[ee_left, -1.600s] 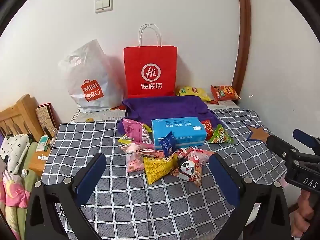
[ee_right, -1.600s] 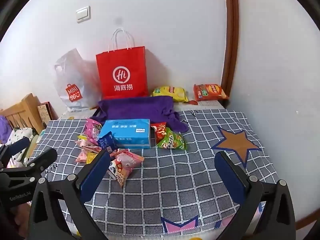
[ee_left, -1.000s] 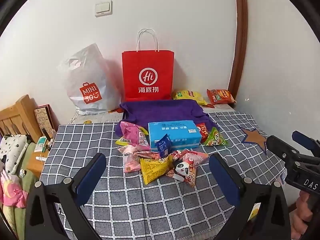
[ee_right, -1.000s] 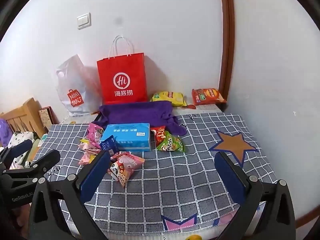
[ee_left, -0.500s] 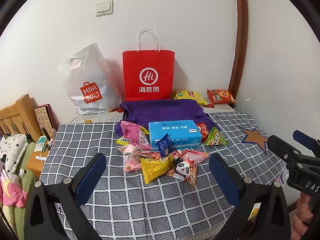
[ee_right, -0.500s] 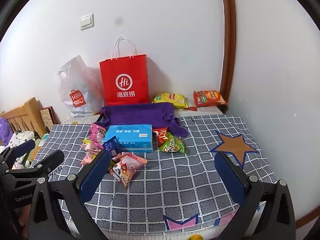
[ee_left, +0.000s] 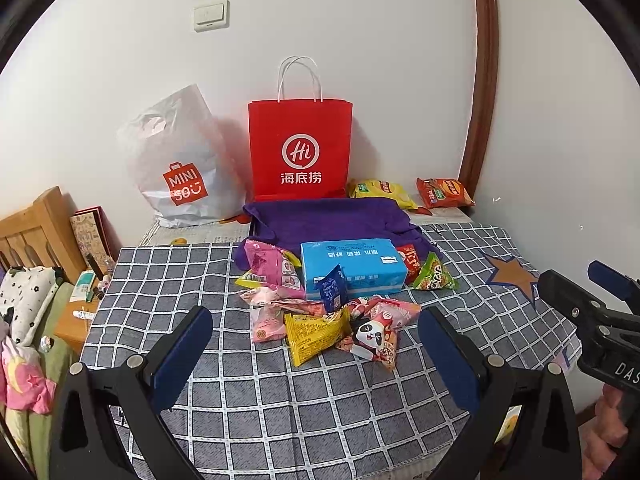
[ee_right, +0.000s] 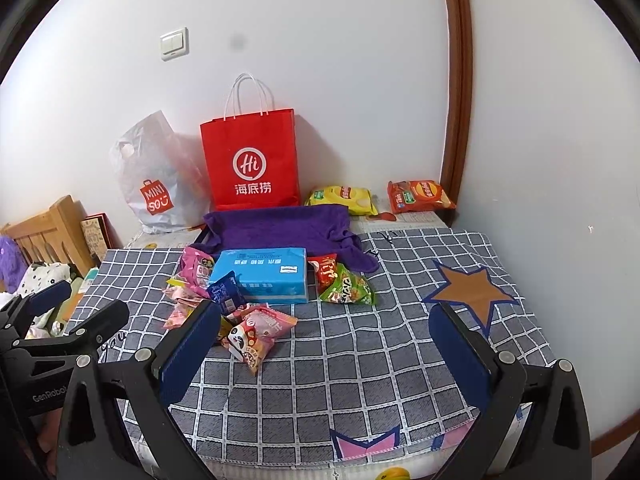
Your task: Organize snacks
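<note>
Several snack packets lie in a pile on a grey checked tablecloth (ee_left: 280, 412): a yellow packet (ee_left: 314, 334), a panda packet (ee_left: 374, 340), pink packets (ee_left: 270, 268), a small blue packet (ee_left: 331, 288) and a green packet (ee_left: 434, 278). They cluster around a blue tissue box (ee_left: 352, 266). My left gripper (ee_left: 316, 354) is open and empty, just short of the pile. My right gripper (ee_right: 324, 346) is open and empty over the cloth, right of the panda packet (ee_right: 246, 340). Yellow (ee_right: 342, 198) and orange (ee_right: 420, 196) chip bags lie at the back.
A red paper bag (ee_left: 300, 148) and a white Miniso plastic bag (ee_left: 180, 164) stand against the wall. A purple cloth (ee_left: 332, 218) lies behind the tissue box. A wooden bed frame (ee_left: 32, 232) and bedding are to the left. A wall stands close on the right.
Both grippers drew back a little and rose, then held nearly still. The snacks have not moved. Both grippers stayed open.
</note>
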Available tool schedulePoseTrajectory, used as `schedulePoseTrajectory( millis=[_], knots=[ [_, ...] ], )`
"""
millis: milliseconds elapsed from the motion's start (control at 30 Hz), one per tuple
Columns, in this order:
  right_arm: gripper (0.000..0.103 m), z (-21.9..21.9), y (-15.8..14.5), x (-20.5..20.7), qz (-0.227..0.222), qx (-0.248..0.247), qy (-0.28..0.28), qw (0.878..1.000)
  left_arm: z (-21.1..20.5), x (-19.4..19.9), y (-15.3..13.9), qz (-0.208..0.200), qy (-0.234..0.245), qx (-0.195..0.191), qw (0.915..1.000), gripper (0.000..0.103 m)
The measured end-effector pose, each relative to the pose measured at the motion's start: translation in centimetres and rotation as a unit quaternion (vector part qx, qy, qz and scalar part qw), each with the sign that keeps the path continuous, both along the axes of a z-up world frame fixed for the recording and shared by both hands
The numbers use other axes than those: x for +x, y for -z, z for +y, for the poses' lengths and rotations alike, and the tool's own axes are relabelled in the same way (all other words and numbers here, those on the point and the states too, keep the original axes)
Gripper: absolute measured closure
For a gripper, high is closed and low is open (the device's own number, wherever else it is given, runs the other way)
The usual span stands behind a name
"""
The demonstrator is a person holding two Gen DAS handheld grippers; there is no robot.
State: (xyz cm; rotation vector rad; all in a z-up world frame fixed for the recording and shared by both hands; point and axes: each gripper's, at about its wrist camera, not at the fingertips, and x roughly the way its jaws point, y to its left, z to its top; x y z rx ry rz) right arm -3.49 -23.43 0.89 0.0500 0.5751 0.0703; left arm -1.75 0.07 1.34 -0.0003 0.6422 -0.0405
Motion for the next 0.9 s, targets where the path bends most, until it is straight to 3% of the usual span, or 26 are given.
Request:
schedulePoseTrajectory(
  millis=[900],
  knots=[
    [0.001, -0.15, 0.22, -0.07, -0.002, -0.001, 0.003, 1.000, -0.05, -0.16, -0.11, -0.004, 0.001, 0.003, 1.0000, 0.000]
  ],
)
